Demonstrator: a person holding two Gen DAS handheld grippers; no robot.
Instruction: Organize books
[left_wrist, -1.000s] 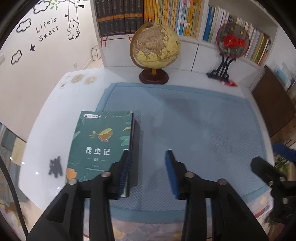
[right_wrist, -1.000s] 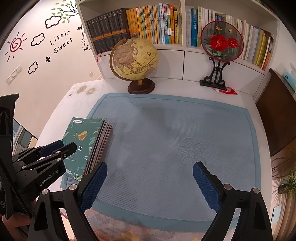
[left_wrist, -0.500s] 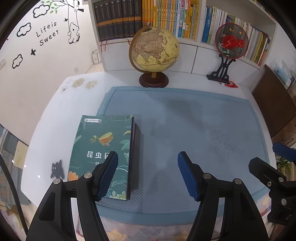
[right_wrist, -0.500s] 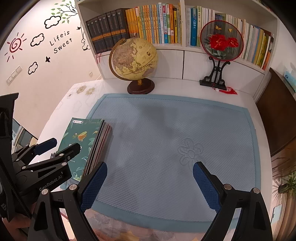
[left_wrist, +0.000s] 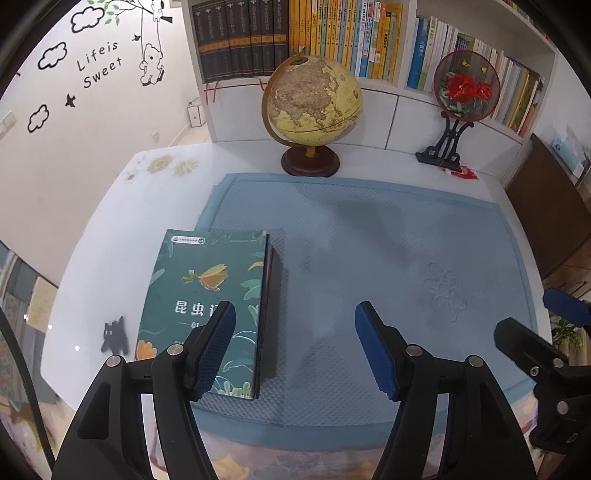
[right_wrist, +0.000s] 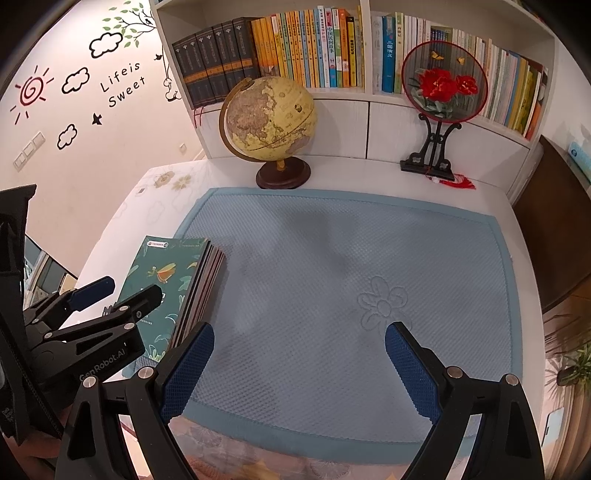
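A stack of books with a dark green cover on top (left_wrist: 207, 295) lies flat at the left edge of the blue mat (left_wrist: 369, 251); it also shows in the right wrist view (right_wrist: 173, 288). My left gripper (left_wrist: 295, 347) is open and empty, raised above the mat, its left finger over the stack's near right corner. My right gripper (right_wrist: 299, 365) is open and empty above the mat's front middle, right of the stack. The left gripper's body shows at the left in the right wrist view (right_wrist: 92, 325).
A globe (left_wrist: 312, 107) and a round red-flower fan on a black stand (left_wrist: 461, 99) stand at the back of the white table (left_wrist: 122, 206). A bookshelf full of upright books (left_wrist: 332, 33) is behind. A dark cabinet (left_wrist: 546, 214) is at the right.
My left gripper has opened wider and pulled back and up from the stack's right edge. The stack stays flat on the mat. The right gripper has barely moved.
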